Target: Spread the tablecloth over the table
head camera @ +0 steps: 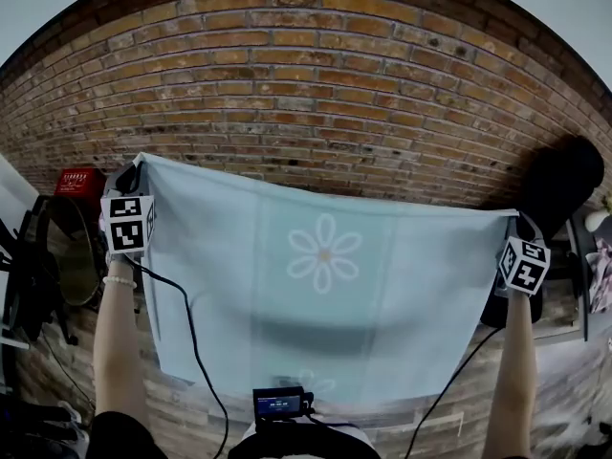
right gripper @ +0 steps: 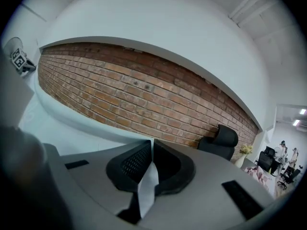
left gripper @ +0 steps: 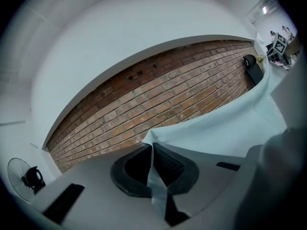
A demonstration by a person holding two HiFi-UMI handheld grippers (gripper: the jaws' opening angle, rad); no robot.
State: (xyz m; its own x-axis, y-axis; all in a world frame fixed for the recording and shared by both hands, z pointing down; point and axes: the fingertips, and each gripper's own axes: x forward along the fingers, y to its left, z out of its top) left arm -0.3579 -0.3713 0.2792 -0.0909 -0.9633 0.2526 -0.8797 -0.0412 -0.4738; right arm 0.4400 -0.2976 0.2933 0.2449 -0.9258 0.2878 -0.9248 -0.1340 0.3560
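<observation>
At the far left, low against the red-brick wall, we see a red plastic crate. Just right of it is our left gripper, grey with a black-and-white marker cube, raised on a bare forearm that wears a white bead bracelet. A black cable trails down from it. In the left gripper view, the left gripper has its black, ribbed jaws pressed together on the upper left corner of the pale blue fabric tablecloth, and a thin fold of cloth runs down between the pads. A black standing fan shows at the lower left of that view.

The tablecloth hangs in the air in front of the wall, stretched flat between our two grippers. Its top edge sags a little in the middle, and a white flower print sits near its centre. Below its bottom edge, close to our body, a small black device with a lit screen shows.

Our right gripper holds the upper right corner, a little lower in the head view than the left. In the right gripper view, the right gripper is likewise clamped tight on a narrow strip of the cloth, and the rest of the tablecloth spreads away to the left. Behind the right gripper a black office chair stands against the wall, and the chair also shows in the right gripper view.
</observation>
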